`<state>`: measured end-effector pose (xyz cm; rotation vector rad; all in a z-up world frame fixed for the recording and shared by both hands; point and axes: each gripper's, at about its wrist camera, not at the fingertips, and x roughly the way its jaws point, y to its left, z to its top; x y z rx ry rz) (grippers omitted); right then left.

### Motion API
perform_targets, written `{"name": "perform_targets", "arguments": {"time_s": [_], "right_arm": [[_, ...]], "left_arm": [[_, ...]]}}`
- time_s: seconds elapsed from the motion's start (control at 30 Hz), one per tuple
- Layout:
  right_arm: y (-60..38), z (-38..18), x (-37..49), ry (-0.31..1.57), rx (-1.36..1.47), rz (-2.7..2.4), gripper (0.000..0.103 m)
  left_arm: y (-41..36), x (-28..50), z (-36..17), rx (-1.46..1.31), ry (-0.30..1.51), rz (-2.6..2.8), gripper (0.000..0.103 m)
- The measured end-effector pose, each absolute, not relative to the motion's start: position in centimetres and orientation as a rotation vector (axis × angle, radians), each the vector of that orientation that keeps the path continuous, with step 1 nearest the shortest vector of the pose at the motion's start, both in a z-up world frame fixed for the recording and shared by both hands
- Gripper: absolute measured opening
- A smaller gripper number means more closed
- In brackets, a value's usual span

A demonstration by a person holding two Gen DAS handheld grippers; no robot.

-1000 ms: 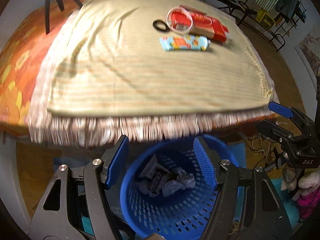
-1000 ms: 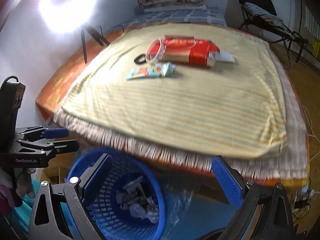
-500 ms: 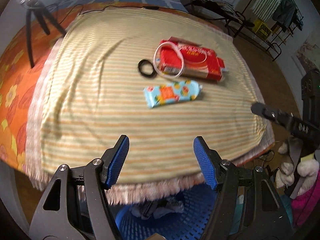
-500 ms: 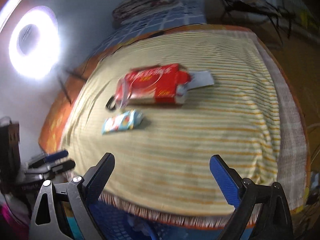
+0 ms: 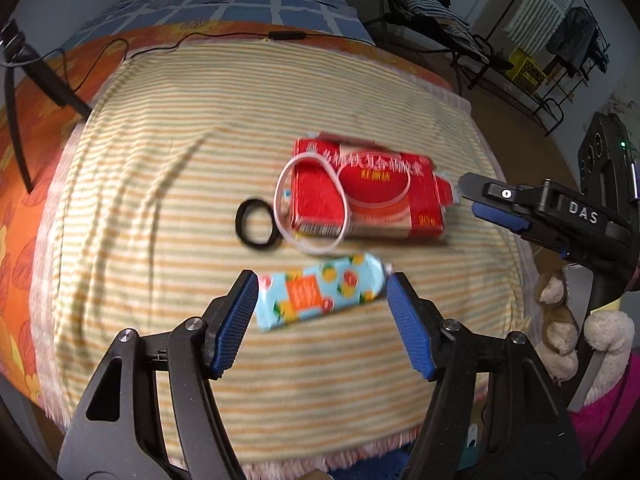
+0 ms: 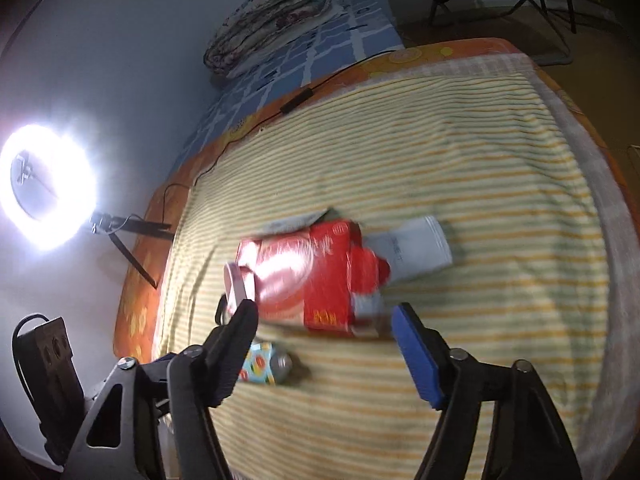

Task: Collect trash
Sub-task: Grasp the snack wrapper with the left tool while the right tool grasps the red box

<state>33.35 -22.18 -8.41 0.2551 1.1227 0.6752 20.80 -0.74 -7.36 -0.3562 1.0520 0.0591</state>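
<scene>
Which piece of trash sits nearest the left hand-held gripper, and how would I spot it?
On the striped blanket, look just below the red carton and black ring. The light-blue wrapper lies there, the only piece printed with orange fruit.

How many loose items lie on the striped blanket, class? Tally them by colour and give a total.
Red: 1, the red carton
Light blue: 1, the fruit-print wrapper
Black: 1, the black ring
White: 2, the white ring leaning on the carton, and the white packet behind the carton
Total: 5
</scene>
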Motion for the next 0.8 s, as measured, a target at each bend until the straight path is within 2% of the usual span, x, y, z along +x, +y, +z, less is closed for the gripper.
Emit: {"name": "perform_targets", "arguments": {"time_s": [0.07, 0.13, 0.27, 0.33, 0.57, 0.63, 0.73, 0.8], "right_arm": [[-21.9, -8.7, 34.3, 1.126, 0.269, 0.669, 0.063], [-21.9, -9.1, 35.1, 1.138, 0.294, 0.665, 0.059], [-21.7, -9.9, 36.8, 1.160, 0.313, 0.657, 0.051], [-21.8, -10.2, 37.2, 1.165, 0.330, 0.648, 0.051], [-22.1, -11.1, 38.3, 1.183, 0.343, 0.625, 0.051], [-21.9, -11.4, 38.3, 1.190, 0.339, 0.631, 0.051], [-21.6, -11.8, 38.4, 1.201, 0.349, 0.645, 0.047], [-21.4, -11.9, 38.4, 1.205, 0.361, 0.654, 0.043]], "left_arm": [[-0.8, 21.6, -7.4, -0.352, 1.043, 0.061, 0.066], [-0.8, 22.5, -7.6, -0.346, 1.047, 0.058, 0.058], [-0.7, 24.1, -8.2, -0.362, 1.055, 0.048, 0.055], [-0.6, 24.7, -8.3, -0.370, 1.056, 0.045, 0.049], [-0.7, 26.4, -9.6, -0.368, 1.075, 0.032, 0.048], [-0.7, 26.6, -9.9, -0.359, 1.083, 0.034, 0.039], [-0.5, 27.1, -10.2, -0.357, 1.083, 0.037, 0.036], [-0.4, 27.3, -10.2, -0.356, 1.080, 0.036, 0.027]]}}
